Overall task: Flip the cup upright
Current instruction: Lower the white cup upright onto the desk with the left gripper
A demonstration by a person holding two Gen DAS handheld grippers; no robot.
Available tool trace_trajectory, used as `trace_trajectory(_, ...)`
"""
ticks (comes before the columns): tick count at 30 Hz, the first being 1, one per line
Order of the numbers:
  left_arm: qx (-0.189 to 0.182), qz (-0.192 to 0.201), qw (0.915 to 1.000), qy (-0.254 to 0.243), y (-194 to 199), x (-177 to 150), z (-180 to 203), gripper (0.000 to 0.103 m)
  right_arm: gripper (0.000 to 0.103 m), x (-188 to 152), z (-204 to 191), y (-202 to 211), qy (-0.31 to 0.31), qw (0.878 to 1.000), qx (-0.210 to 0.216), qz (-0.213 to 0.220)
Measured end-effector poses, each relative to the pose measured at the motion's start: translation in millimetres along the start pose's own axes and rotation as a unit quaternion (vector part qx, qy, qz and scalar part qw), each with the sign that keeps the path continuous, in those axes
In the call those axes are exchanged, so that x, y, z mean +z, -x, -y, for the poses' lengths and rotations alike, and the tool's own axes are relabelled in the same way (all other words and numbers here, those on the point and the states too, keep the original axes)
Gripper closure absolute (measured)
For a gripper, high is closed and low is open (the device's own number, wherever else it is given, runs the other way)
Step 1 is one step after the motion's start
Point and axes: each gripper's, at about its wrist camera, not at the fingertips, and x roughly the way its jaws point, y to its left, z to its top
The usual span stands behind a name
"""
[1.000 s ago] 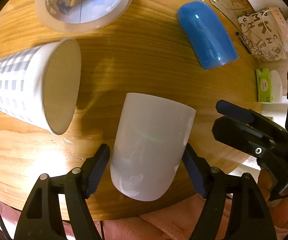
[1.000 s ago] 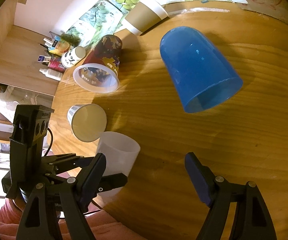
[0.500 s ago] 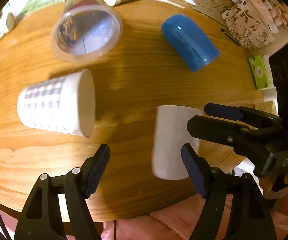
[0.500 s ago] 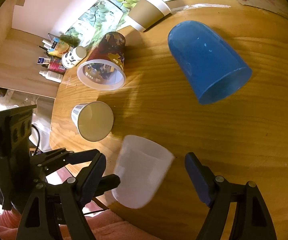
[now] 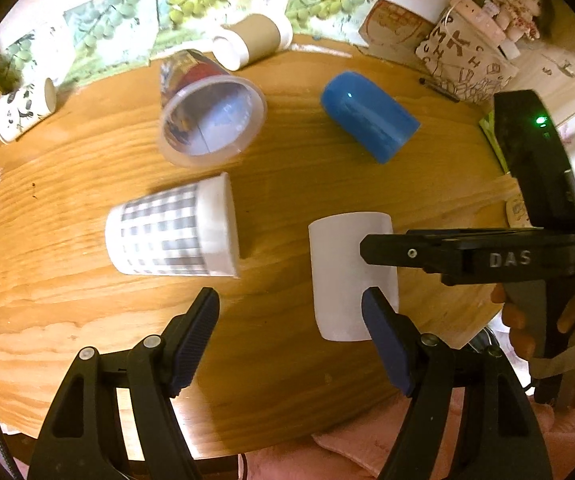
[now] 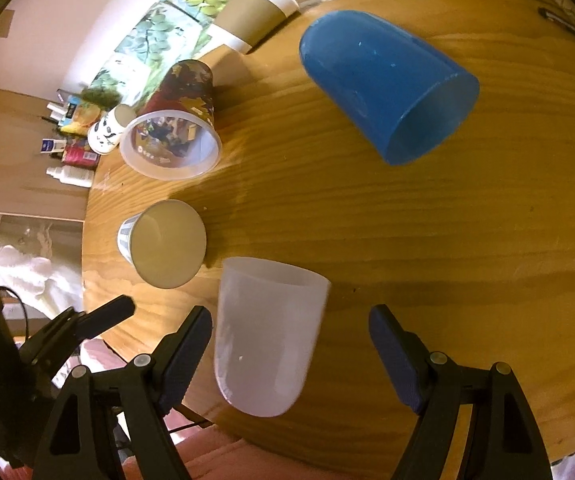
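A plain white cup (image 5: 343, 280) lies on its side on the round wooden table (image 5: 87, 300) near the front edge. In the right wrist view the white cup (image 6: 267, 336) lies between the fingers of my right gripper (image 6: 291, 352), open end facing away. The right gripper is open around the cup, with a wide gap on the right side. My left gripper (image 5: 291, 332) is open and empty, just left of the cup. The right gripper's black body (image 5: 487, 256) reaches over the cup in the left wrist view.
Other cups lie on their sides: a checked paper cup (image 5: 171, 232), a clear printed cup (image 5: 207, 116), a blue cup (image 5: 367, 116), a brown-sleeved cup (image 5: 251, 40). A pen (image 5: 435, 88) and a lettered box (image 5: 463, 64) sit at the back right. Table edge is close in front.
My left gripper has let go of the white cup and pulled back and left. My right gripper has moved in so that the cup lies between its open fingers.
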Motion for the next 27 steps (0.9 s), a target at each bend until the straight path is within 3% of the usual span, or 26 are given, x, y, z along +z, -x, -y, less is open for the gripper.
trace_trajectory(15,-0.001,0.084,0.9953,-0.047,32.9,-29.6,-5.8,0.026,0.021,-6.6,-6.3,-12.4,-0.048,0.998,-0.03,0.014)
trace_trajectory(27,0.005,0.098,0.9926,-0.072,47.6,-59.2,-4.3,0.026,0.022,-7.5,-13.8,-20.7,-0.069,0.997,-0.045,0.005)
